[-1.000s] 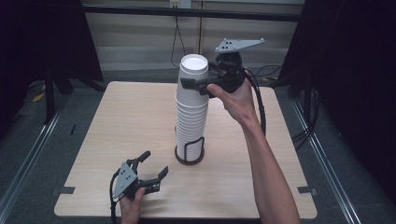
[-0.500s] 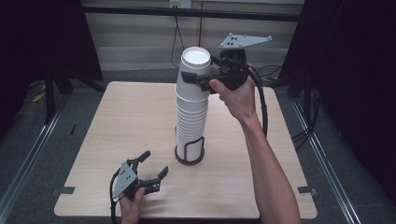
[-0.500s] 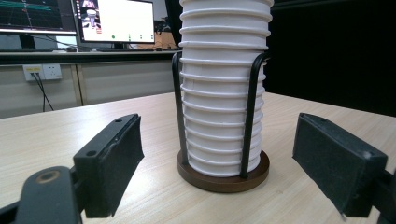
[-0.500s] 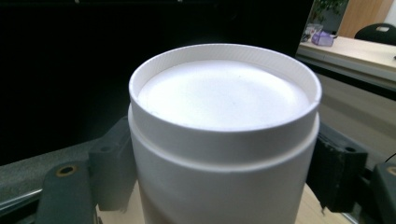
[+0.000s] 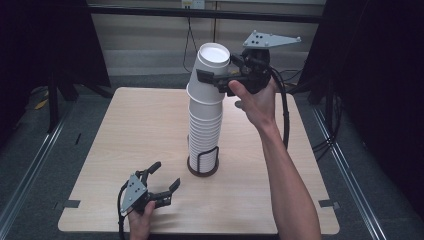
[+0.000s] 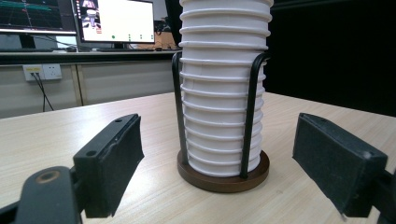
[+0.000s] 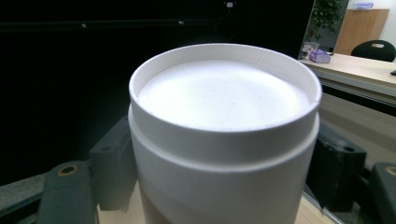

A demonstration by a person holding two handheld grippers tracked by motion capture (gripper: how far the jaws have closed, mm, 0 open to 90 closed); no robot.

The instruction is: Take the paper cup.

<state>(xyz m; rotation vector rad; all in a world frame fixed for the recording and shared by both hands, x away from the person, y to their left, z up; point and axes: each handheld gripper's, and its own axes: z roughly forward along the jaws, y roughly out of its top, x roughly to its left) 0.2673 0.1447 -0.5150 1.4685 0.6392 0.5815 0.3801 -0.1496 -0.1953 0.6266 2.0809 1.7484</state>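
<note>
A lab or office is suggested by lit monitors (image 6: 74, 21) on a rear desk (image 6: 84, 52), wall sockets (image 6: 39, 71) and black curtains (image 5: 380, 75).

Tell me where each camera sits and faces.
High view: above the person's side, looking forward and down at the table; both hands, left claw and right claw show.
Left gripper view: on the left claw, low, facing the cup stack in its wire holder; open jaws show.
Right gripper view: on the right claw, facing the gripped top cup; jaws flank it.
Shared: all see cups.
</note>
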